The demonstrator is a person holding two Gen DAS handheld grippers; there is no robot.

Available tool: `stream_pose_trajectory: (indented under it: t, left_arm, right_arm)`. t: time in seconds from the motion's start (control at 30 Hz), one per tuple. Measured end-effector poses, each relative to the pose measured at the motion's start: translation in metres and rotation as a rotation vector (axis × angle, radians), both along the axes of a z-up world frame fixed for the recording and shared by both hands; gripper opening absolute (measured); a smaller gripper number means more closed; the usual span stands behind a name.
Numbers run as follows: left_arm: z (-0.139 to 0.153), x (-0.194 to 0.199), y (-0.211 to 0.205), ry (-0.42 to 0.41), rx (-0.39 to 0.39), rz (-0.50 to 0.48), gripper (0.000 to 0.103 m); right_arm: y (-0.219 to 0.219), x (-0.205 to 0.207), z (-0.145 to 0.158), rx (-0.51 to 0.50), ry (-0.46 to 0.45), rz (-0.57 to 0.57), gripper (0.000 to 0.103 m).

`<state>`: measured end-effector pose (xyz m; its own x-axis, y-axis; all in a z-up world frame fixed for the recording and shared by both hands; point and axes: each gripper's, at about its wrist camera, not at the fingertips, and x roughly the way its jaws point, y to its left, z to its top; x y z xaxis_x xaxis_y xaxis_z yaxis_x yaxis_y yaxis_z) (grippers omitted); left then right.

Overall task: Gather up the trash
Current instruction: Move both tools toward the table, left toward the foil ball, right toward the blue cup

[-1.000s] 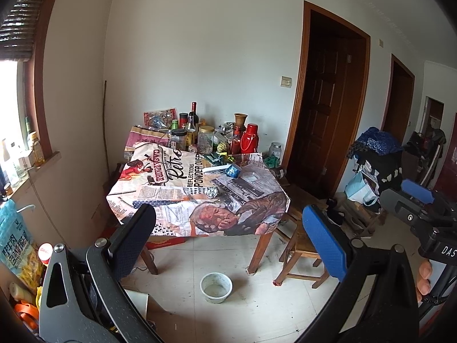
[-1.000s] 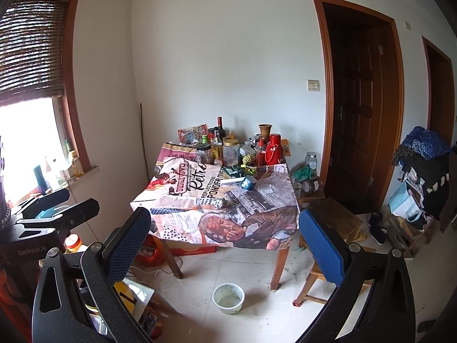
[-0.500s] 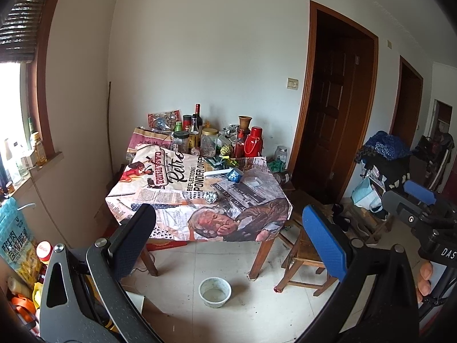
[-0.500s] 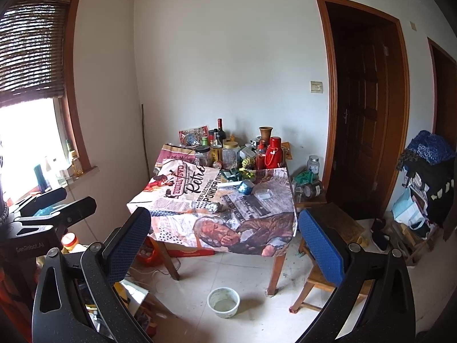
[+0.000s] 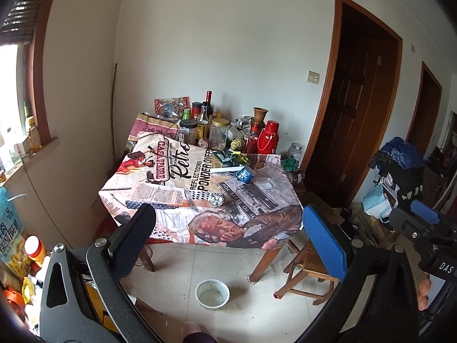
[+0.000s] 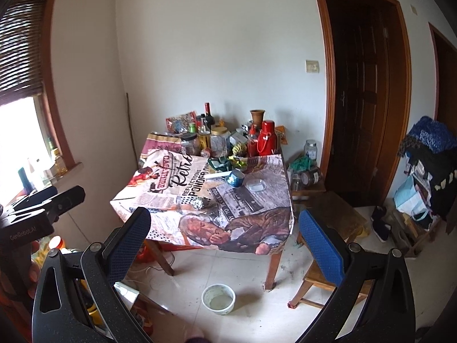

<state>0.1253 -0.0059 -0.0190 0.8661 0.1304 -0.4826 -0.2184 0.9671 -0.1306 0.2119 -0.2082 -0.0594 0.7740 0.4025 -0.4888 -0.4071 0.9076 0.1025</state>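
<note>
Foil ball (image 5: pixel 216 199) is lying near the table's (image 5: pixel 120 200) front edge, blue cup (image 5: pixel 245 173) behind it. Left gripper (image 5: pixel 228 245) and right gripper (image 6: pixel 224 245) are hanging spread and empty, well apart from both. Risk: a long reach could be nudging the foil off the edge.

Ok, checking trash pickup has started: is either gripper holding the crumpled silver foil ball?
No, the crumpled silver foil ball lies on the newspaper-print tablecloth, both grippers open and empty.
</note>
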Motion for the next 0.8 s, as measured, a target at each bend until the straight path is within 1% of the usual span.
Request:
stream_pose_trajectory:
  t: [0.13,0.27,0.4,0.5,0.6,0.67,0.7,0.8]
  left_arm:
    - [-0.011,0.048,0.030,-0.001,0.010,0.000,0.103]
    - [-0.017,0.108,0.063,0.021,0.003,-0.022,0.103]
    - [-0.024,0.165,0.089,0.070,0.003,-0.101,0.103]
    - [-0.032,0.200,0.102,0.097,0.000,-0.159,0.103]
    - [-0.048,0.231,0.110,0.129,0.005,-0.200,0.103]
    - [-0.059,0.249,0.113,0.159,0.002,-0.221,0.101]
    - [-0.066,0.257,0.115,0.180,-0.002,-0.226,0.098]
    - [-0.091,0.282,0.116,0.249,-0.015,-0.253,0.098]
  right_arm:
    - [0.020,0.034,-0.009,-0.020,0.007,-0.045,0.103]
    - [0.049,0.073,-0.011,-0.028,0.045,-0.093,0.103]
    - [0.079,0.112,-0.015,-0.028,0.090,-0.133,0.103]
    - [0.093,0.132,-0.020,-0.031,0.106,-0.157,0.103]
    - [0.108,0.152,-0.029,-0.045,0.128,-0.177,0.103]
    - [0.116,0.167,-0.036,-0.052,0.158,-0.183,0.103]
    - [0.119,0.173,-0.040,-0.053,0.175,-0.185,0.103]
    - [0.126,0.196,-0.056,-0.052,0.231,-0.189,0.103]
